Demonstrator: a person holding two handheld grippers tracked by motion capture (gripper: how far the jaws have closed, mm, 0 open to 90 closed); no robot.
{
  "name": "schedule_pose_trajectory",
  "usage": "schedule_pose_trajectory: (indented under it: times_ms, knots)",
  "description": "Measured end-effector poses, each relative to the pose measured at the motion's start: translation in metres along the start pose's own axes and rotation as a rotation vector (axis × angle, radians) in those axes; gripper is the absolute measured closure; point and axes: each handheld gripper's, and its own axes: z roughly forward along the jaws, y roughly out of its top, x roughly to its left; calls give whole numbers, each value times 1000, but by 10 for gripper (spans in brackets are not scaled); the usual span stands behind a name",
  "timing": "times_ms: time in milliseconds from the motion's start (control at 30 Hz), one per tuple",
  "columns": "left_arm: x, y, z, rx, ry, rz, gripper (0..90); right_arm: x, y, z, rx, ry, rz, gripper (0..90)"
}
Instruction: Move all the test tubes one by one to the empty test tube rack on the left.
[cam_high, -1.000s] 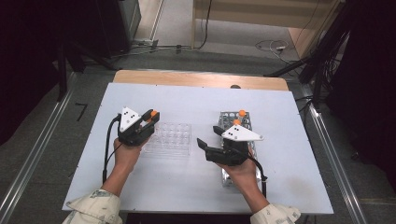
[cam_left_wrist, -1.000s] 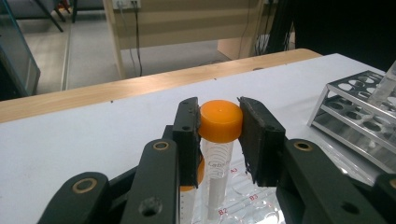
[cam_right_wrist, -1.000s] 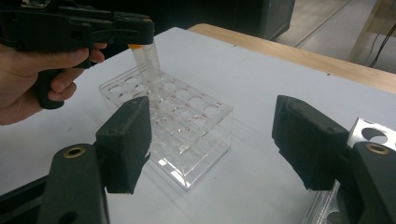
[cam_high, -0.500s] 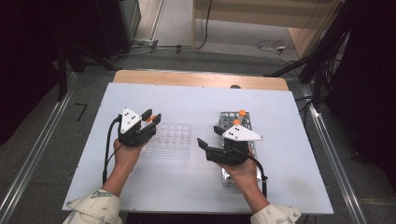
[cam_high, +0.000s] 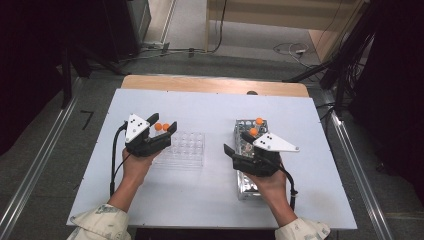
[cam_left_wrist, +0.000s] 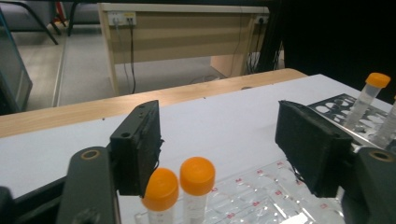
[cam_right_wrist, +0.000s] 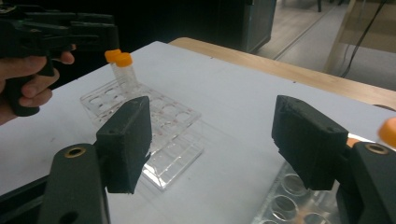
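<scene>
Two orange-capped tubes stand side by side at the far left corner of a clear plastic rack. My left gripper straddles them. Its jaws have just been opening and stand open, with both caps low between them and the left pad close beside the left tube. My right gripper is open and holds nothing, hovering by the near left side of a metal rack. That rack holds two more orange-capped tubes.
The white table top has a wooden strip along its far edge. In the right gripper view the clear rack lies ahead and the other hand grips its tool at top left. Dark floor and cables surround the table.
The left gripper's jaws have spread apart around the orange-capped tubes, letting go of one. Both hands have stayed where they were, and the right gripper looks the same.
</scene>
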Motion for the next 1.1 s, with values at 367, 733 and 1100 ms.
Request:
schedule_pose_trajectory:
  times_ms: [367, 733, 1100]
  knots:
    - [-12, 4, -1, 11, -46, -2, 256, -19, -4, -15, -10, -52, 8, 274]
    - [-22, 6, -1, 24, -82, -1, 229, -41, -15, -32, -14, -120, 22, 274]
    - [-35, 1, 4, 49, -117, 12, 206, -58, -30, -37, -7, -172, 19, 282]
